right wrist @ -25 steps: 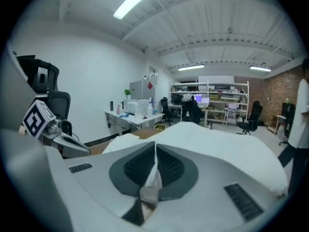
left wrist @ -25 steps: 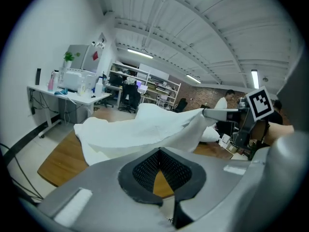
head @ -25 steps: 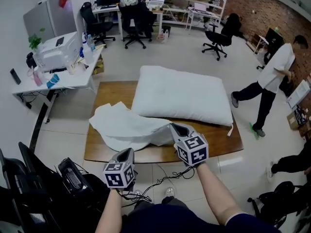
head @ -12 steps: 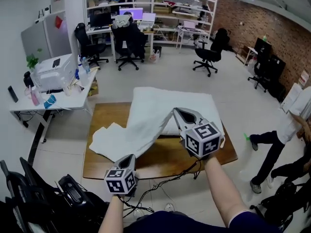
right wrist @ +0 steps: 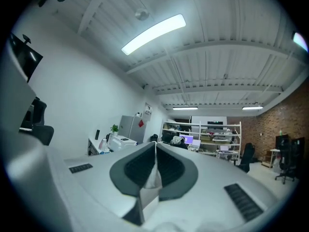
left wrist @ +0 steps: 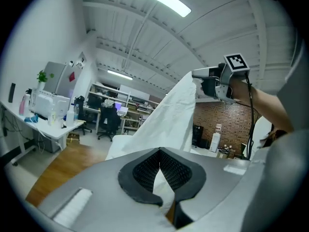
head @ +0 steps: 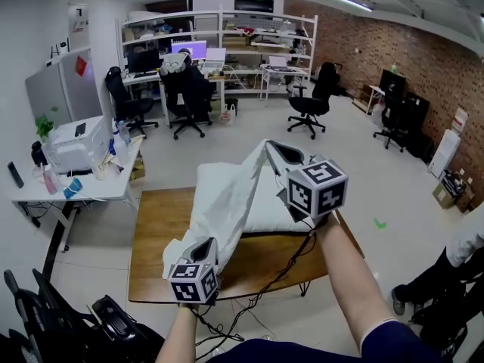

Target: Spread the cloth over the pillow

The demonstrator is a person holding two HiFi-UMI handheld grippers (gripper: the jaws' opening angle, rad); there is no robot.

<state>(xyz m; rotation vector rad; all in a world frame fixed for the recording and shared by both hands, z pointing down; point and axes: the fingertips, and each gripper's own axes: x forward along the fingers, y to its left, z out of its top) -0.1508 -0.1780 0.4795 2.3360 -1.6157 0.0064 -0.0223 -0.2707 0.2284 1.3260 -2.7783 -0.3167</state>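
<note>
While both grippers are clamped on the cloth, the scene from left to right reads as follows.

Far left: a white counter [head: 91, 191] carries a printer [head: 72, 153] and a few bottles [head: 121, 133]; what is in them cannot be told. Behind it, open shelving [head: 227, 32] holds monitors and boxes, too small to itemise.

Left gripper [head: 207, 243]: low, near the front edge of the wooden counter [head: 155, 233]. Its own view shows the jaws pressed together with a thin strip of white fabric pinched between the pads. Clenched on the cloth.

Cloth [head: 227, 203]: white, stretched in a slanted sheet from the left gripper up to the right gripper. Its lower part bunches by the left gripper above the wooden counter; its upper part hangs in the air in front of the pillow. It is not spread flat.

Pillow [head: 280, 206]: white, lying flat on the wooden counter towards the far right side, partly covered from the head view by the raised cloth.

Right gripper [head: 275, 147]: held high, above the pillow. Its view shows the jaws nearly together with a folded white edge of the cloth caught between them. Grasping the cloth.

Far right edge: a person [head: 463, 252], mostly cut off.
</note>
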